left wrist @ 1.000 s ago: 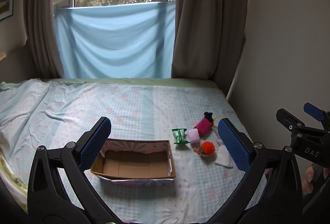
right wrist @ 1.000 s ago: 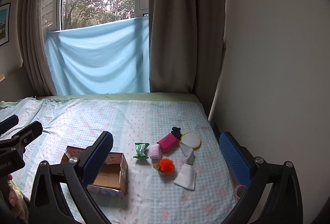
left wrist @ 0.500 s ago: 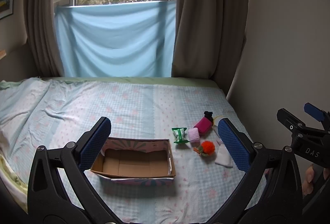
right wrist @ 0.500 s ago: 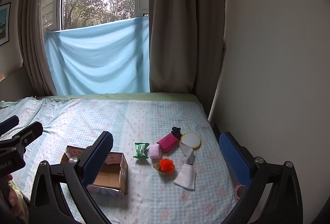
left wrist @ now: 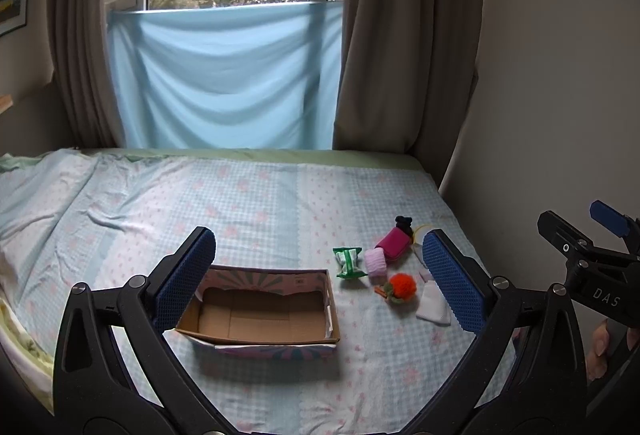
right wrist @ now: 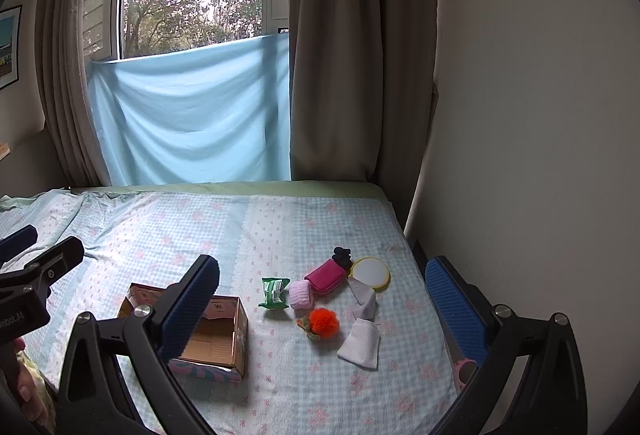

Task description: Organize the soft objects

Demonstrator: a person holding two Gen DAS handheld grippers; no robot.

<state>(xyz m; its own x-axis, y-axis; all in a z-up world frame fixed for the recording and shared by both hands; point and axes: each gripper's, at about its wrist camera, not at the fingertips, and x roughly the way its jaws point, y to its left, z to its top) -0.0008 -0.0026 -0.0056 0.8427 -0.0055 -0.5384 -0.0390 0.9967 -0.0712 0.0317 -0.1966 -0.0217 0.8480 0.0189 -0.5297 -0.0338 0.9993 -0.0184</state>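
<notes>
Bedding fills the left wrist view: a checked bedsheet (left wrist: 260,203) with a cardboard box (left wrist: 260,315) lying open-topped and empty near the left gripper (left wrist: 320,275), whose blue pads stand wide apart with nothing between them. To the right of the box sits the cluster of soft things: a green packet (left wrist: 349,262), a pale pink roll (left wrist: 376,262), a magenta pouch (left wrist: 394,242), an orange pompom (left wrist: 402,285) and a white mesh bag (left wrist: 433,307), the last partly hidden behind the right pad. All look light and yielding, so I judge a pinch across the middle of each would serve; the packet may be slick.

From the right wrist view the right gripper (right wrist: 328,299) is likewise spread and empty, above the same pile. Here a black hair tie (right wrist: 342,255) touches the pouch's far end, a round yellow-rimmed puff (right wrist: 371,271) lies just beside it, and a grey cloth (right wrist: 363,299) sits between puff and mesh bag. The pompom and the mesh bag stand slightly clear on the near side, the easiest first picks. The wall (right wrist: 520,155) runs close along the bed's right edge, leaving little room there; the left and far stretches of the bed are open.
</notes>
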